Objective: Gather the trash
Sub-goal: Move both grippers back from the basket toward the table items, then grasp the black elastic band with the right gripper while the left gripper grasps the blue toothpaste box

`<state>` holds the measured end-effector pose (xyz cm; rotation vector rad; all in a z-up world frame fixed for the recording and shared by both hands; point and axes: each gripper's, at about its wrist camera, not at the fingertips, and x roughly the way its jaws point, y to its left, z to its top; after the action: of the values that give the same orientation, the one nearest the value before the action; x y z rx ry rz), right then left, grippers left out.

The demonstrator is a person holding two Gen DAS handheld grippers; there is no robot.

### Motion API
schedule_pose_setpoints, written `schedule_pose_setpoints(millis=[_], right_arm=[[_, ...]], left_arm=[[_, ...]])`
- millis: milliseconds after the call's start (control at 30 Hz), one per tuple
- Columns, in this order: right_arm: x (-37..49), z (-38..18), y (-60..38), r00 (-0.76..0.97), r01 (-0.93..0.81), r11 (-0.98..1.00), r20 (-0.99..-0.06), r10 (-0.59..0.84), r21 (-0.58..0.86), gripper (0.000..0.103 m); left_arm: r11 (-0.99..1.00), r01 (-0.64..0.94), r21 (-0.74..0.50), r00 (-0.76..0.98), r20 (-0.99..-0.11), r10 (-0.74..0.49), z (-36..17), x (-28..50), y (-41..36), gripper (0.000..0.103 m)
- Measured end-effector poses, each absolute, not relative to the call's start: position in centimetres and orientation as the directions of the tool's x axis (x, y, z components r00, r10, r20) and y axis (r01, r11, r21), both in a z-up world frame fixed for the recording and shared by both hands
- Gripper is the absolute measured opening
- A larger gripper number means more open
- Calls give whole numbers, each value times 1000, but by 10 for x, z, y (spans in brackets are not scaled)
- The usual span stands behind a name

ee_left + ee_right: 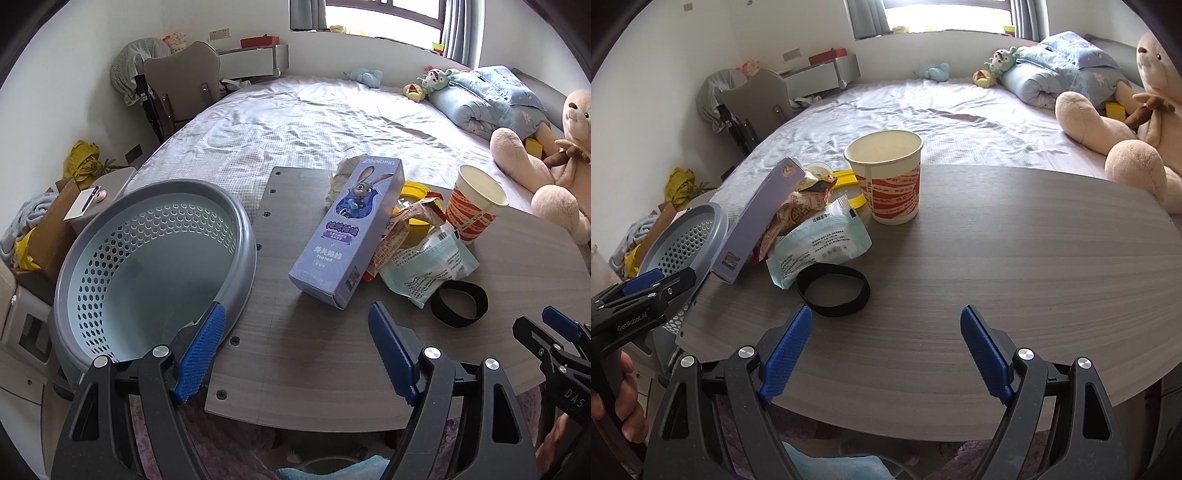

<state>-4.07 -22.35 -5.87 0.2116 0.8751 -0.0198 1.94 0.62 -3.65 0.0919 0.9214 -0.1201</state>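
- Bedroom setting: grey wood-grain bench (997, 258) stands against the bed, nothing yet collected.
- Trash sits clustered at the bench's left-centre: purple carton (347, 236), wrappers, pale pouch (820, 247), black band (833, 290), paper cup (890, 177).
- Basket (147, 266) sits at the bench's left edge, empty.
- Left gripper (295, 350): jaws apart, holding nothing; carton lies just ahead, long axis running away from it.
- Right gripper (886, 350): jaws apart, empty; band lies ahead-left, nearest this hand.

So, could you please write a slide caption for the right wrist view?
Open right tongs hover over the table, facing a paper cup, wrappers and black band.
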Motion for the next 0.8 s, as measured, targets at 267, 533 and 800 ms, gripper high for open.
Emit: schedule_pose_setpoints(millis=[267,533,800], right_arm=[[-23,-77,-210,608,74,984,-789,86,165,81],[-8,-83,-197,595,54,988,-799,82,142,81],[0,-90,-190,581,59,992,-811,59,114,81]], left_arm=[[989,146,26,584,-809,-65,-42,24,5,76],[988,149,33,586,-808,-61,-46,30,3,76],[986,165,34,585,-808,-71,-49,37,-1,76]])
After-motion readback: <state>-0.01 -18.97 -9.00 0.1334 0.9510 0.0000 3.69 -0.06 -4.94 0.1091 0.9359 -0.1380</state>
